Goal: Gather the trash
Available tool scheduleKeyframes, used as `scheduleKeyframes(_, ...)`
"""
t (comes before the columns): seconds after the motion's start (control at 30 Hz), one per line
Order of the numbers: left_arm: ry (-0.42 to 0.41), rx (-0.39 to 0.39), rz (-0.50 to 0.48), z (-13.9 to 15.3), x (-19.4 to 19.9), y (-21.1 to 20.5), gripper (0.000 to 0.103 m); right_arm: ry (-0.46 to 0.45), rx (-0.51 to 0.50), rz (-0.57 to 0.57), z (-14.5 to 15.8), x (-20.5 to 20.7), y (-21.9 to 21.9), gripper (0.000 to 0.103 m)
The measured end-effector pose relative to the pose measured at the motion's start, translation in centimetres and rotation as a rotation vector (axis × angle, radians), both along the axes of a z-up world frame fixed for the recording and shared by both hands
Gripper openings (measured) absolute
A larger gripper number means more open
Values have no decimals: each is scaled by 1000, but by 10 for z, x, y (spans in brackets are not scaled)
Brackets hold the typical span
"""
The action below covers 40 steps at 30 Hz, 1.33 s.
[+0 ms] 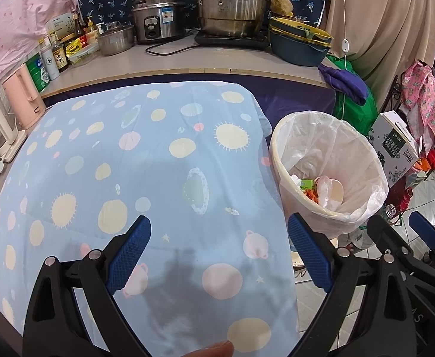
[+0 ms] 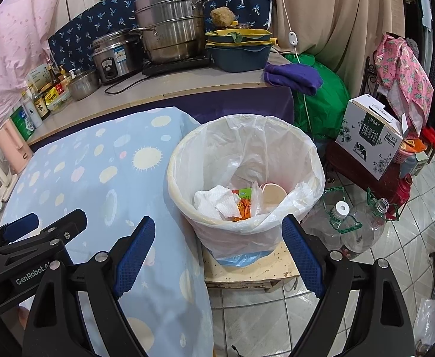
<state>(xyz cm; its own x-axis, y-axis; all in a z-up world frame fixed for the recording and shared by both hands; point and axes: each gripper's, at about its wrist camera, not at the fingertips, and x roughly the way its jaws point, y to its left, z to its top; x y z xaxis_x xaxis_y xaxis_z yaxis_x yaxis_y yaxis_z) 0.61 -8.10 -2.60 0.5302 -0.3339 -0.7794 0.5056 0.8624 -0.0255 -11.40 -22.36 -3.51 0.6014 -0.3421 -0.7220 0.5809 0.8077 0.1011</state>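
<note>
A cream trash bin (image 1: 288,184) (image 2: 205,229) lined with a white plastic bag stands on a low wooden block beside the table. Inside lie a crumpled white tissue (image 2: 216,202), a green carton (image 2: 245,192), orange scraps (image 2: 244,208) and a pale cup (image 2: 272,194). My left gripper (image 1: 218,232) is open and empty above the light blue tablecloth (image 1: 128,178). My right gripper (image 2: 217,232) is open and empty, in front of the bin and just short of its near rim. The right gripper shows in the left wrist view (image 1: 401,232), and the left gripper in the right wrist view (image 2: 33,232).
A counter behind holds a rice cooker (image 1: 158,19), steel pots (image 1: 232,3), a blue basin (image 1: 299,49) and bottles (image 1: 59,50). A purple cloth (image 2: 291,77), a green bag (image 2: 321,101), a milk carton box (image 2: 369,139) and empty plastic bottles (image 2: 351,223) stand right of the bin on the tiled floor.
</note>
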Motion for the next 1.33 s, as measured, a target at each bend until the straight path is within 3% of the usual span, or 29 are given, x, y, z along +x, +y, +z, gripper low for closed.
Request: scheduleKeyframes(1.33, -10, 44, -1, -8, -4, -4, 88, 14, 7, -2, -9, -4, -1, 84)
